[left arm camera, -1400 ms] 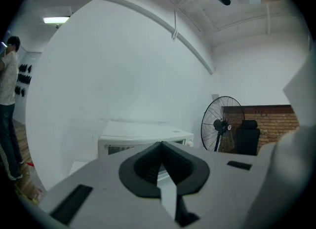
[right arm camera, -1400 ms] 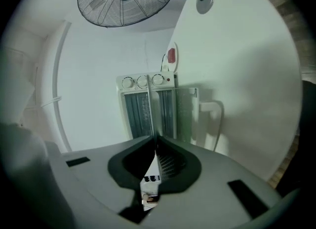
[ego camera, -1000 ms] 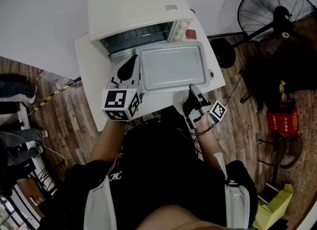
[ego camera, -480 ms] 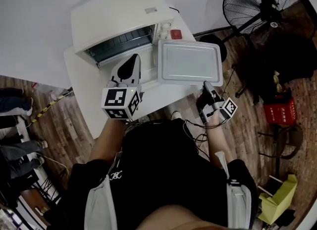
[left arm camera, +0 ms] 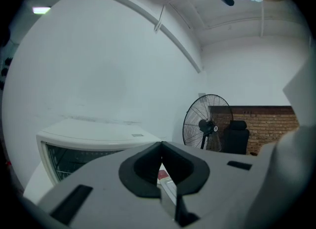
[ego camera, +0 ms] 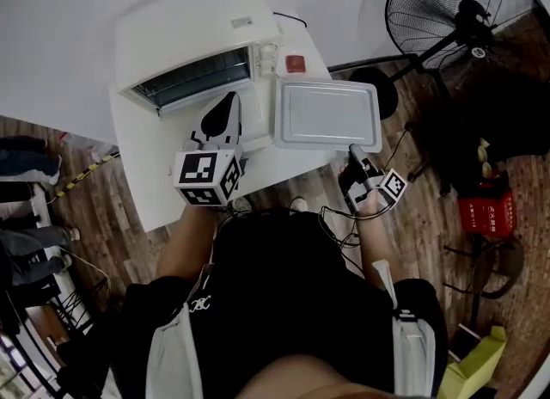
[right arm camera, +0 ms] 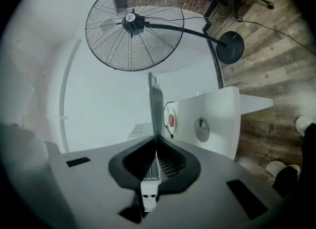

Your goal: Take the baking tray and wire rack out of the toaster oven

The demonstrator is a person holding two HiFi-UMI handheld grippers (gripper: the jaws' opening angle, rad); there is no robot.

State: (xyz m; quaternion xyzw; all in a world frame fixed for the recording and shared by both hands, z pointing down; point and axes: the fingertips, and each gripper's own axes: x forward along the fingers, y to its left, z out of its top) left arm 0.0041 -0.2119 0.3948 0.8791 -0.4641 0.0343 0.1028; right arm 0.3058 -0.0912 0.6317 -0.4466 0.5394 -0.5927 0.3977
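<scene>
The white toaster oven stands open on a white table, and grey bars of the wire rack show inside its mouth. The grey baking tray hangs level to the right of the oven, outside it. My right gripper is shut on the tray's near rim. Its jaws have just pressed a little closer, and the tray runs edge-on from between them. My left gripper hovers by the lowered oven door. In the left gripper view its jaws are shut and hold nothing.
A black pedestal fan stands on the wooden floor right of the table, close behind the tray's far corner. A red crate and dark clutter lie further right. Cables trail near the table's right side. The wall is just behind the oven.
The tray has slid out of the oven's mouth and swung right with the right gripper. The left gripper has stayed beside the oven door.
</scene>
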